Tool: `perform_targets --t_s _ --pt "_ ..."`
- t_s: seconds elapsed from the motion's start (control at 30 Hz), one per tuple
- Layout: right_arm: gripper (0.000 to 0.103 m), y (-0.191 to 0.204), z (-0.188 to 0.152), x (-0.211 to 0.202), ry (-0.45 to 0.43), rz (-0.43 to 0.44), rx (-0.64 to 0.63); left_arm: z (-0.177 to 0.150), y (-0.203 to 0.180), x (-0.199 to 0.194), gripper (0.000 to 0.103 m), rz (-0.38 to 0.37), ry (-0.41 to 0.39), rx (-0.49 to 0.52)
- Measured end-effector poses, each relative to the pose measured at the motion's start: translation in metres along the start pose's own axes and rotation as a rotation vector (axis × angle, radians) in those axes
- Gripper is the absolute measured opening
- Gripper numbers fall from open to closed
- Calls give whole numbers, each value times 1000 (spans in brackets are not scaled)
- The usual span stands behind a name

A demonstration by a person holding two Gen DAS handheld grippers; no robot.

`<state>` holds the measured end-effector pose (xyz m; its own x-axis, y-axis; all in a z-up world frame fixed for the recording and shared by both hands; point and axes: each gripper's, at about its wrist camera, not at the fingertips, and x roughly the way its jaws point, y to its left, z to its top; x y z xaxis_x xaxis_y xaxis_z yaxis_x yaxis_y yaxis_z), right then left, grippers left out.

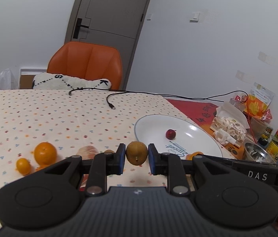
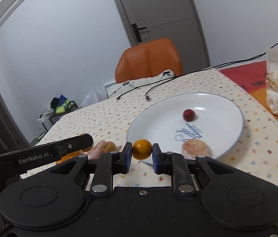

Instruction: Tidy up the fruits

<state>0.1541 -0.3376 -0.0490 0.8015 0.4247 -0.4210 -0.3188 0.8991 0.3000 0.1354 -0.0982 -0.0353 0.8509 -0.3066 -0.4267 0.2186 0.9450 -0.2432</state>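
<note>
Left wrist view: our left gripper pinches a brownish-green, matte oval fruit between its blue pads, lifted just near-left of the glossy white round plate. A small wrinkled red fruit sits on the plate; a big dimpled orange and a small smooth kumquat wait on the dotted tablecloth, far left.

Right wrist view: our right gripper clamps a small round orange citrus at the plate's near rim. We judge both are mid-carry; next, move over the plate and release gently, since round fruit rolls.

Left gripper and right gripper each clamp fruit.
</note>
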Motion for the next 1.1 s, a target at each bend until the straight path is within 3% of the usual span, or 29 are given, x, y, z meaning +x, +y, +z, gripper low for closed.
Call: perform_targets --t_s 0.2,0.33,0.8,0.97,1.1 --pt "20 -11 1 0 -16 -41 24 1 -11 9 23 -26 6 11" --pt "27 -17 2 -2 -41 -67 38 2 -19 15 23 -47 15 22" --pt "27 -38 -1 -28 -74 -105 77 16 -61 33 23 -121 9 87" --pt "28 -39 -3 -29 -69 -104 87 16 -62 34 34 -95 21 82" --pt "30 -34 -4 -25 -63 -90 83 14 -53 26 53 -71 18 72"
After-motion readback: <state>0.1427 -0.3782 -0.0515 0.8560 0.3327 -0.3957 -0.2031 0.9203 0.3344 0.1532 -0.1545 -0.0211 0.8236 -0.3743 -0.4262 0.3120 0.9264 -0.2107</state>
